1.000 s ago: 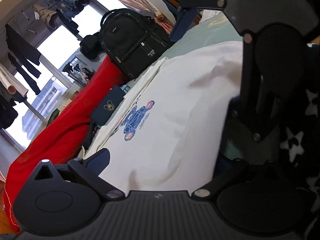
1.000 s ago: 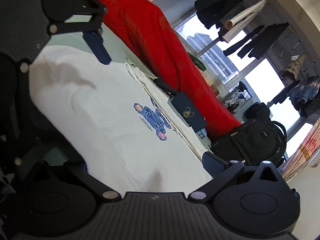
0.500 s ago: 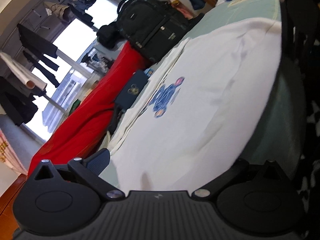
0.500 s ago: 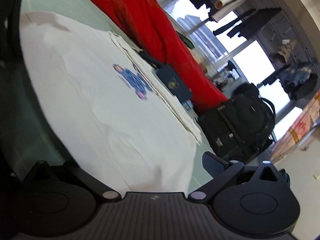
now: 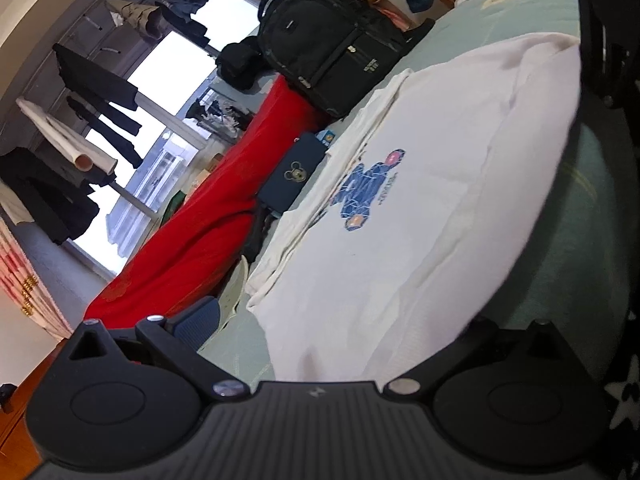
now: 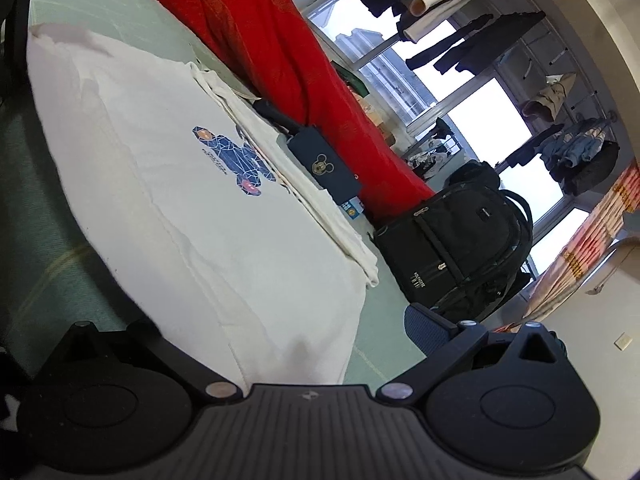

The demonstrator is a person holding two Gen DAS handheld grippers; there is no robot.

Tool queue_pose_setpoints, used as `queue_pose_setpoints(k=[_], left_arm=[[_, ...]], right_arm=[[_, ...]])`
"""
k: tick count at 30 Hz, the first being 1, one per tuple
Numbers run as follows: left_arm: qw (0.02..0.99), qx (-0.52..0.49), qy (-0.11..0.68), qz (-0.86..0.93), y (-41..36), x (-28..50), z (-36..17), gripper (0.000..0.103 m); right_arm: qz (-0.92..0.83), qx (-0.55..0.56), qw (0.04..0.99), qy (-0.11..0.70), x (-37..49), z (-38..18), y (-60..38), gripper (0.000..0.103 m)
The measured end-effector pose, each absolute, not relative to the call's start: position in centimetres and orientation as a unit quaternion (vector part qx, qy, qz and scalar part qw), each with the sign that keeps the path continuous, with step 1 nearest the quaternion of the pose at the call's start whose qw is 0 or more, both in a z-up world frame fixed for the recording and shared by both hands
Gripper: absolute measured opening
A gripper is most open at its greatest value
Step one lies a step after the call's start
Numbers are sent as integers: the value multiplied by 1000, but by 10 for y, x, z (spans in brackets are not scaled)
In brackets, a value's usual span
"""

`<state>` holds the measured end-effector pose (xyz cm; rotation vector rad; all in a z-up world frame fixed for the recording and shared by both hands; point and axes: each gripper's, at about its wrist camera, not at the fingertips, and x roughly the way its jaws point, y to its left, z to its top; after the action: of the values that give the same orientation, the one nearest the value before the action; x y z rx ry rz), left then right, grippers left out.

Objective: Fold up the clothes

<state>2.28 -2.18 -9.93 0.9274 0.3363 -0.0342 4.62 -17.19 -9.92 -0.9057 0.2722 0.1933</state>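
Observation:
A white T-shirt (image 5: 420,208) with a blue bear print (image 5: 366,190) lies flat on the pale green bed; it also shows in the right wrist view (image 6: 180,208). My left gripper (image 5: 320,344) is open at one end of the shirt; one blue fingertip (image 5: 196,320) shows beside the cloth, the other is hidden behind it. My right gripper (image 6: 288,344) is open at the opposite end, with one blue fingertip (image 6: 424,324) beside the cloth. The right gripper's body (image 5: 608,40) shows at the far edge of the left wrist view.
More folded white cloth (image 5: 320,200) lies under the shirt's far edge. A dark wallet with a mouse emblem (image 5: 294,174), a red blanket (image 5: 192,240) and a black backpack (image 5: 336,48) line the bed's far side. Windows and hanging clothes stand behind.
Both grippers have drawn apart toward opposite ends of the shirt. The shirt now lies stretched out between them, and each gripper has nearly left the other's view.

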Motion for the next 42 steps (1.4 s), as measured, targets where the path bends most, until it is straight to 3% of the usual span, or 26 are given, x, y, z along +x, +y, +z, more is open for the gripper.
queue_pose_setpoints(k=[42], left_arm=[[889, 435, 146, 21, -3, 134, -62, 103]], right_arm=[[75, -463, 880, 72, 149, -67, -160, 103]])
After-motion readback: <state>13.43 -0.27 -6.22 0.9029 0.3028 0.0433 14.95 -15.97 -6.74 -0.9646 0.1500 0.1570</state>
